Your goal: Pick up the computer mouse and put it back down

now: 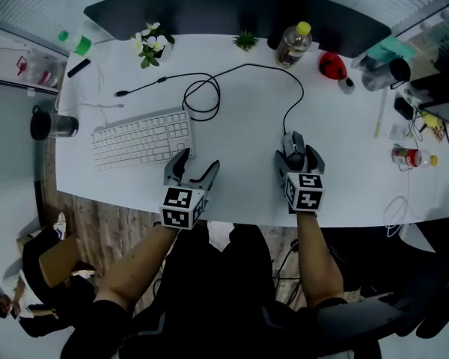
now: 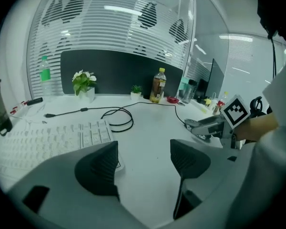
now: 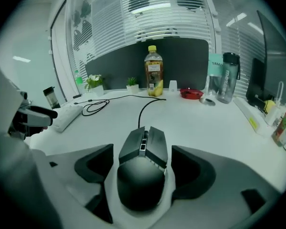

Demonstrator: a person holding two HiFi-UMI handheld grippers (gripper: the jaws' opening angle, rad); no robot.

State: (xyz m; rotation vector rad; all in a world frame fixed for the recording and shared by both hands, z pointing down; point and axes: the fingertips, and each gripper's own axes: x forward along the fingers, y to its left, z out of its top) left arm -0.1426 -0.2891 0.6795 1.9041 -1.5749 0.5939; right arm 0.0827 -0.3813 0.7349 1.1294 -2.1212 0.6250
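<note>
My right gripper (image 1: pixel 298 159) straddles the black computer mouse (image 3: pixel 143 168), which sits near the front edge of the white desk (image 1: pixel 239 197). The jaws are spread, with slivers of desk showing on either side. My left gripper (image 1: pixel 197 163) hangs wide and empty just off the right end of the keyboard (image 1: pixel 141 139). Bare desktop lies between the two grippers, and the mouse cable (image 1: pixel 301 88) runs toward the back.

Bare desk (image 1: pixel 239 152) between keyboard (image 1: pixel 141 138) and mouse (image 1: pixel 293 148), cable loop (image 1: pixel 185 97) beyond

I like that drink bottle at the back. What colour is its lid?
Yellow. The lid shows best in the right gripper view.
</note>
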